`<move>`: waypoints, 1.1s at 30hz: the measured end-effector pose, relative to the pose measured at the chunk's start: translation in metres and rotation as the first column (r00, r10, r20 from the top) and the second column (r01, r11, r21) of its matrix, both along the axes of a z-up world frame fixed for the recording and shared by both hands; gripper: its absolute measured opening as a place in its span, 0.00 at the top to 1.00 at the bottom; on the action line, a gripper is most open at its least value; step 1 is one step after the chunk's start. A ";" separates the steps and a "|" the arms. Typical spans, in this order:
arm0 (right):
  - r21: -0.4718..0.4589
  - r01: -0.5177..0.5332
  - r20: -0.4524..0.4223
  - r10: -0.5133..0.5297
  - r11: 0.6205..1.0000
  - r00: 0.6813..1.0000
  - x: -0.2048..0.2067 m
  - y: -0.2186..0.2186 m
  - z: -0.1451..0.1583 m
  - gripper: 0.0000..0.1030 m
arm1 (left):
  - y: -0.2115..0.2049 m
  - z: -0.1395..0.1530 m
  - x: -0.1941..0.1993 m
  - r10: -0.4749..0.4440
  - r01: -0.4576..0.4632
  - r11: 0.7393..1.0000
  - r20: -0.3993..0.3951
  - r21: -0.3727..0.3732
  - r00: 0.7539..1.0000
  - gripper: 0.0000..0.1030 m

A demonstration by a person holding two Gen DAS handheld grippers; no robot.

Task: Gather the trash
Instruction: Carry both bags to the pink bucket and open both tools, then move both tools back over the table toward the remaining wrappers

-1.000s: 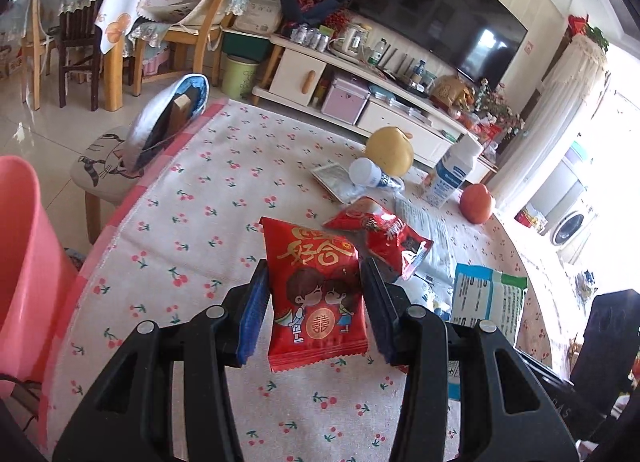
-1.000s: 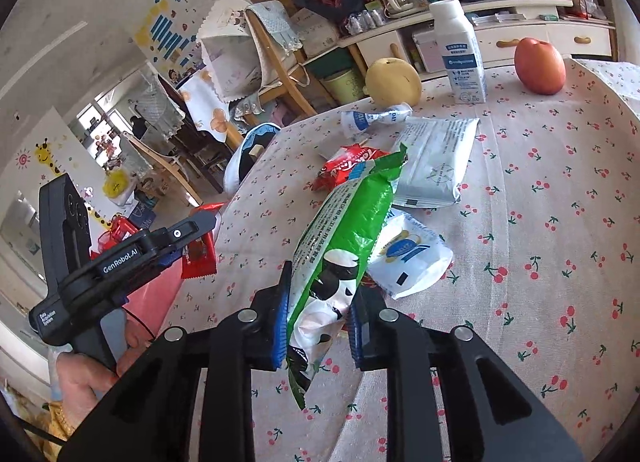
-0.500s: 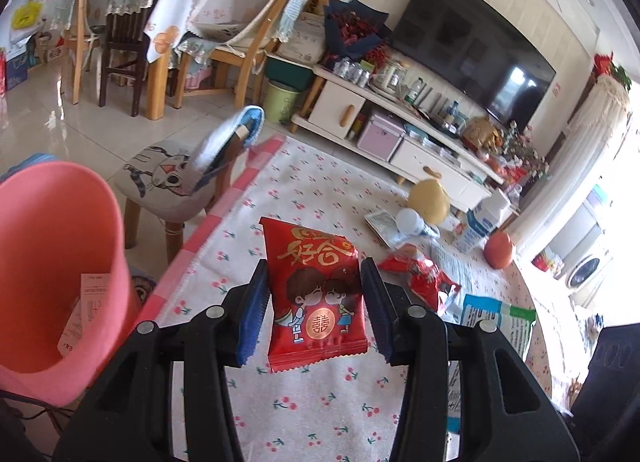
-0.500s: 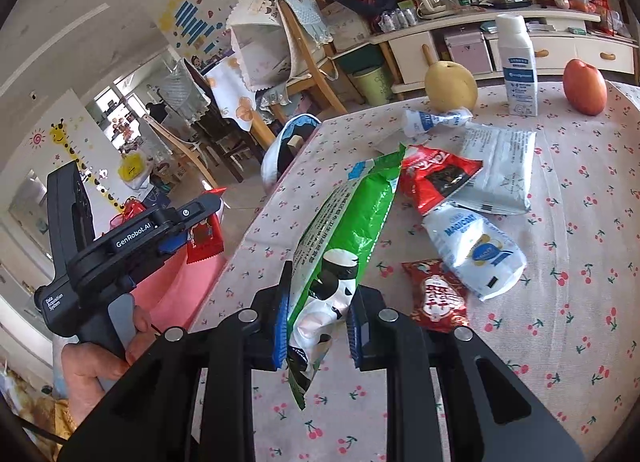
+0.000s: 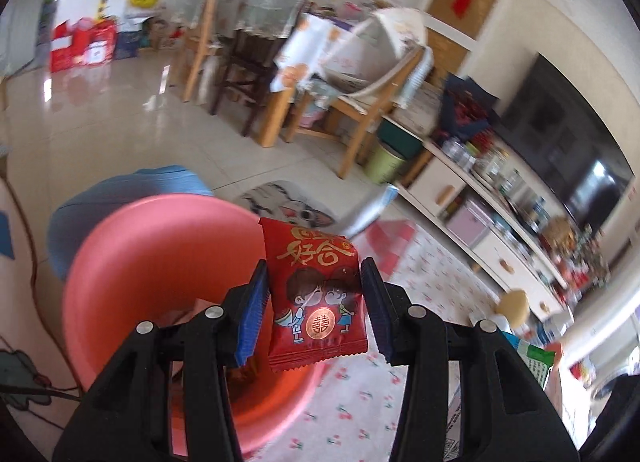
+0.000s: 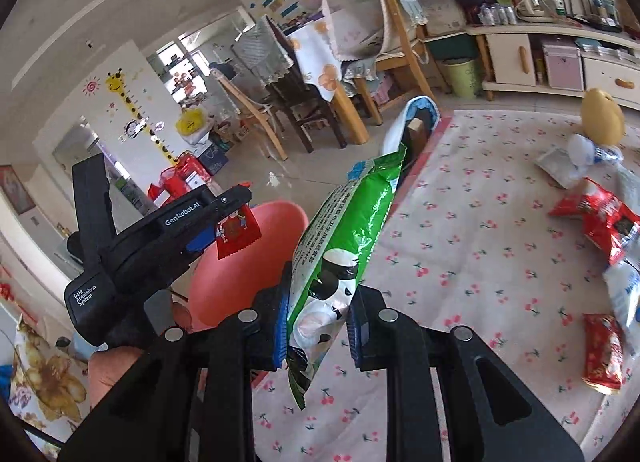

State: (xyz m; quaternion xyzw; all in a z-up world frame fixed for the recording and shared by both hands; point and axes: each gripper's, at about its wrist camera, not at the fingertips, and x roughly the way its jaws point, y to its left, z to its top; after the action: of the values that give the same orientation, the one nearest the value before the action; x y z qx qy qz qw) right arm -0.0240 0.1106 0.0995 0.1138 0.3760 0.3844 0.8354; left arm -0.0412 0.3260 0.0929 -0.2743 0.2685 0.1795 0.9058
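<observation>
My left gripper [image 5: 316, 310] is shut on a red snack packet [image 5: 316, 294] with a cartoon couple and holds it over the rim of the pink bin [image 5: 152, 258]. In the right wrist view the left gripper [image 6: 228, 222] with the red packet [image 6: 236, 232] hangs above the pink bin [image 6: 240, 270]. My right gripper [image 6: 318, 326] is shut on a green and white wrapper [image 6: 344, 246] with a cow print, held above the table's left edge beside the bin.
The cherry-print table [image 6: 460, 262] carries red wrappers [image 6: 600, 218], a small red packet [image 6: 602, 354], a white pouch [image 6: 624, 294], a crushed bottle [image 6: 588, 150] and a pear [image 6: 602, 116]. A stool with a blue cushion [image 6: 412, 126] stands by the table. Chairs and a TV cabinet stand behind.
My left gripper has swung left off the table with the red packet, now over the pink bin. My right gripper has moved left toward the bin with the green wrapper.
</observation>
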 end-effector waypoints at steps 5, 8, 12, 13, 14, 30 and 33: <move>-0.016 -0.076 0.007 0.076 0.997 0.997 0.011 0.054 -0.001 0.76 | 0.037 -0.010 -0.008 0.107 -0.109 0.992 -0.030 -0.067 0.994 0.54; -0.035 -0.111 0.016 0.112 0.993 0.994 0.011 0.078 -0.008 0.76 | 0.048 -0.013 -0.009 0.137 -0.140 0.987 -0.041 -0.079 0.990 0.54; -0.064 -0.163 0.008 0.163 0.985 0.987 0.015 0.106 -0.021 0.76 | 0.059 -0.016 -0.008 0.171 -0.176 0.981 -0.063 -0.079 0.983 0.54; -0.069 -0.176 -0.001 0.177 0.982 0.984 0.016 0.111 -0.025 0.75 | 0.060 -0.017 -0.009 0.183 -0.188 0.979 -0.067 -0.078 0.981 0.54; -0.074 -0.185 -0.012 0.184 0.980 0.983 0.018 0.117 -0.029 0.74 | 0.062 -0.018 -0.009 0.195 -0.200 0.977 -0.072 -0.074 0.978 0.54; -0.144 0.007 0.073 0.004 0.990 0.997 0.004 0.050 -0.032 0.12 | 0.030 -0.020 0.011 0.121 -0.113 0.989 -0.096 0.092 0.988 0.16; -0.156 0.066 0.075 -0.055 0.986 0.996 0.003 0.026 -0.032 0.12 | 0.020 -0.019 0.014 0.085 -0.078 0.992 -0.079 0.095 0.993 0.15</move>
State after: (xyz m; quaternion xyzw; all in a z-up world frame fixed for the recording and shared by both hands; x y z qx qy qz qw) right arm -0.0211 0.1363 0.0673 0.0449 0.3721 0.3317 0.8658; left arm -0.0276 0.3464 0.0738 -0.2355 0.2857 0.2397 0.8975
